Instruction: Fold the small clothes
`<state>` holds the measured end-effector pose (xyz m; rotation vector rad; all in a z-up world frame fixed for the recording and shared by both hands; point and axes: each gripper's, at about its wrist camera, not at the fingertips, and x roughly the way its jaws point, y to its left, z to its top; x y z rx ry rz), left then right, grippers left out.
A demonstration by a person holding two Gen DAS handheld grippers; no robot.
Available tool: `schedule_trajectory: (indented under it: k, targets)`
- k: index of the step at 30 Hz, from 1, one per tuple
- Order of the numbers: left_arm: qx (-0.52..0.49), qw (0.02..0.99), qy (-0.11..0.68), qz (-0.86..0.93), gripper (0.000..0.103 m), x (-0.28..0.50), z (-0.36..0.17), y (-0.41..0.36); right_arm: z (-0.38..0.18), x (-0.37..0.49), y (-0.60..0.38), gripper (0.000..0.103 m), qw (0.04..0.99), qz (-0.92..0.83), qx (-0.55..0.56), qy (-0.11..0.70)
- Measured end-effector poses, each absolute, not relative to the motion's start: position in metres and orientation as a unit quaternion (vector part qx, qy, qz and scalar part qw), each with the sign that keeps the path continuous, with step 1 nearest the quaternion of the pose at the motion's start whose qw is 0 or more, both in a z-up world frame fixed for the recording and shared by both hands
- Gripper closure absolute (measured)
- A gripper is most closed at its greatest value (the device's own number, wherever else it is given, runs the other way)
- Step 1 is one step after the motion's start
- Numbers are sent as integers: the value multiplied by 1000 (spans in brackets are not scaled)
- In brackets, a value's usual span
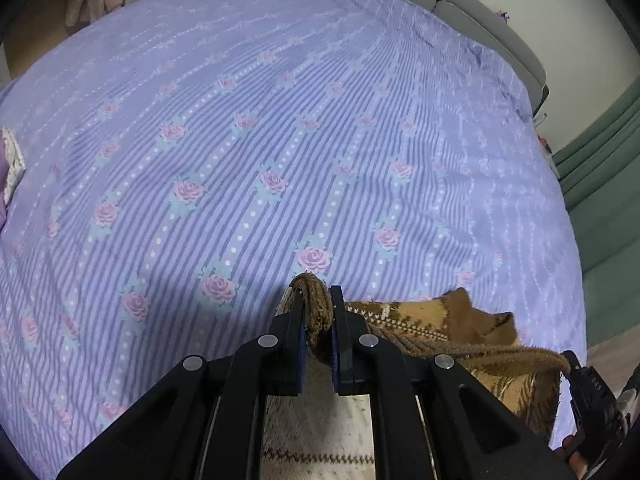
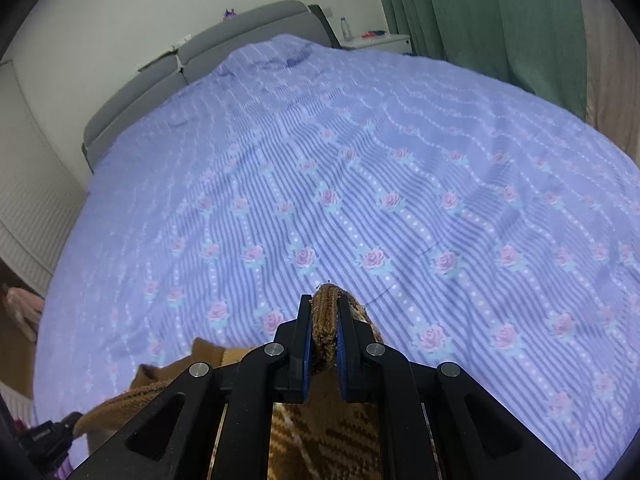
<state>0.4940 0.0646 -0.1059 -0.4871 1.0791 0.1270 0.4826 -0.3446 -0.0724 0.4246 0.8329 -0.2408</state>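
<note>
Your left tongs [image 1: 318,300] are clenched on a fold of the brown knit [image 1: 460,320], its ribbed edge bulging up between the blue pads. Your right tongs [image 2: 324,306] pinch another fold of the same garment the same way. The knit hangs between the two, low over the near edge of the bed [image 1: 280,140]; from the left view it stretches off to the right toward the other tongs, and from the right view it trails down and left.

Most of the garment is hidden under the black frames of the tongs, so you can't tell its shape or what kind of garment it is. Only patterned brown and cream patches show through the gaps. A pale item [image 1: 12,160] at the far left of the bed is cut off by the frame.

Ahead of you the striped, rose-print sheet lies broad and flat up to the grey headboard [image 2: 240,36]. A green curtain [image 2: 500,20] hangs along the right side and a nightstand [image 2: 376,42] sits by the headboard.
</note>
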Motion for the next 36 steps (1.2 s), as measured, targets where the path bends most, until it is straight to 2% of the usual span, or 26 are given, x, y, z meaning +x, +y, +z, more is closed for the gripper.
schedule_trajectory:
  k: [6, 7, 8, 9, 10, 11, 16, 20, 21, 23, 24, 31, 36]
  targets:
    - [-216, 817, 532, 54, 86, 509, -111, 63, -89, 496, -349, 90, 877, -142, 199, 414]
    - [-212, 815, 537, 52, 85, 511, -109, 63, -88, 497, -349, 81, 877, -147, 198, 412]
    - [-207, 816, 536, 53, 75, 512, -106, 64, -87, 497, -348, 65, 878, -152, 190, 412]
    - [-199, 823, 529, 61, 53, 513, -100, 64, -84, 498, -347, 56, 878, -167, 172, 414]
    - [-179, 838, 511, 71, 44, 513, -90, 64, -82, 496, -346, 43, 879, -178, 156, 415]
    - [-160, 851, 494, 76, 38, 512, -80, 64, -79, 495, -344, 41, 881, -185, 138, 413]
    - [-109, 883, 453, 54, 37, 491, -45, 62, -51, 475, -331, 41, 903, -163, 77, 391]
    - [-65, 897, 436, 28, 36, 450, -38, 60, -24, 448, -318, 40, 919, -157, 26, 361]
    - [-58, 899, 433, 27, 36, 441, -40, 59, -18, 439, -317, 39, 922, -161, 17, 351]
    - [-47, 902, 427, 32, 36, 417, -48, 59, -9, 423, -318, 28, 927, -164, 1, 338]
    - [-41, 904, 425, 37, 36, 407, -55, 58, -8, 416, -320, 28, 928, -165, -5, 333]
    - [-75, 888, 454, 10, 36, 368, -102, 64, -43, 358, -324, 28, 922, -133, 3, 363]
    - [-72, 883, 464, 1, 37, 369, -120, 59, -77, 355, -329, 28, 909, -111, 29, 400]
